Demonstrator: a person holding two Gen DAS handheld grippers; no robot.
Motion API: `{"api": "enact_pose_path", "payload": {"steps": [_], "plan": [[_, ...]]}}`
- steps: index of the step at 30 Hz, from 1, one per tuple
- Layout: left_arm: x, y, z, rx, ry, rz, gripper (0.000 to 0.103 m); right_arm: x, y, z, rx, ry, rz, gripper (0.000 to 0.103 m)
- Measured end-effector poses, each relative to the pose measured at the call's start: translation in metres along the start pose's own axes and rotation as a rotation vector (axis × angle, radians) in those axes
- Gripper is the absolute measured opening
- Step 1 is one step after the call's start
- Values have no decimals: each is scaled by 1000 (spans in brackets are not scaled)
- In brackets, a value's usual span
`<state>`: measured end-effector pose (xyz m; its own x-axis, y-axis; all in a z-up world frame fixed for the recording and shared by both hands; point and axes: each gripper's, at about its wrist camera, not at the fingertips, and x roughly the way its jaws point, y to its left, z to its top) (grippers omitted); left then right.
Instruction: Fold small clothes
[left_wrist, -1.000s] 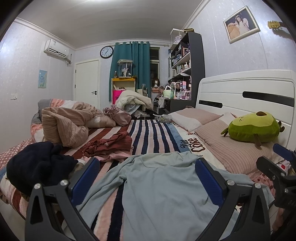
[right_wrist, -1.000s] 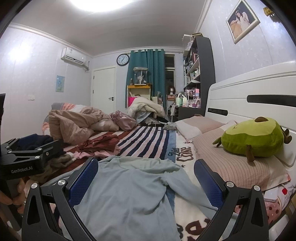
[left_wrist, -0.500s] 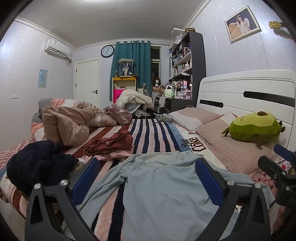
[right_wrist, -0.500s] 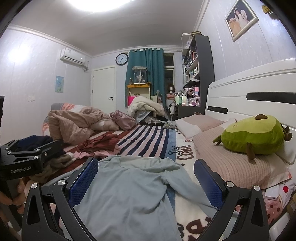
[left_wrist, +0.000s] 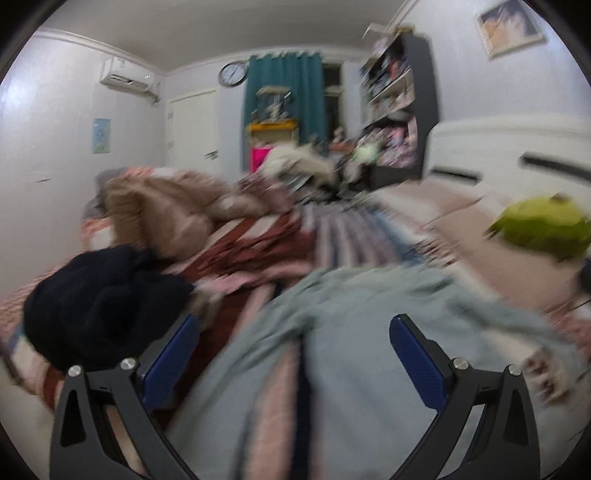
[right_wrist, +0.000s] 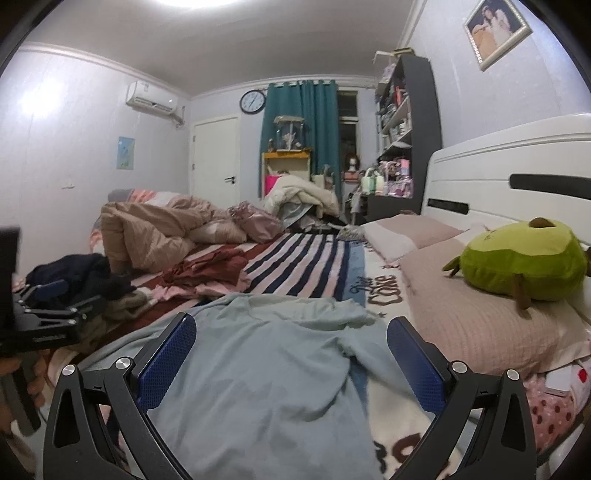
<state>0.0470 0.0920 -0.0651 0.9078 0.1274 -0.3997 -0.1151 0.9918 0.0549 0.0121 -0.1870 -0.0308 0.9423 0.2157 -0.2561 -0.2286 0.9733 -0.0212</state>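
Clearly limp and light, the pale blue knit top (right_wrist: 258, 369) lies flat on the striped bed (right_wrist: 303, 266), best pinched at a sleeve or hem by the released left claw (left_wrist: 295, 354) or released right claw (right_wrist: 291, 354).

ceiling lamp (right_wrist: 195, 3) glare | left view motion-blurred | right sharp | fisheye edges

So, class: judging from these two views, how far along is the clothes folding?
Barely started. Done: the light blue top lies spread flat on the bed. In hand: nothing; both grippers have open, empty jaws. Left: folding it, plus the dark red garment and black pile.
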Motion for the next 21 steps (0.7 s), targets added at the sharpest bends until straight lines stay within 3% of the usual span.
{"api": "enact_pose_path", "payload": {"steps": [2, 4, 6, 11, 16, 21], "plan": [[16, 23, -12, 2, 32, 56, 102, 9, 3, -2, -7, 9, 6, 103], [31, 46, -22, -21, 69, 58, 100, 20, 4, -6, -6, 20, 19, 103], [42, 62, -32, -29, 102, 45, 91, 35, 6, -13, -2, 50, 53, 103], [60, 68, -57, 56, 152, 43, 86, 65, 8, -38, -6, 151, 121, 101], [60, 58, -67, 89, 184, 16, 83, 91, 9, -67, 0, 285, 157, 55], [53, 54, -79, 31, 236, -47, 73, 97, 5, -82, 31, 334, 188, 52]]}}
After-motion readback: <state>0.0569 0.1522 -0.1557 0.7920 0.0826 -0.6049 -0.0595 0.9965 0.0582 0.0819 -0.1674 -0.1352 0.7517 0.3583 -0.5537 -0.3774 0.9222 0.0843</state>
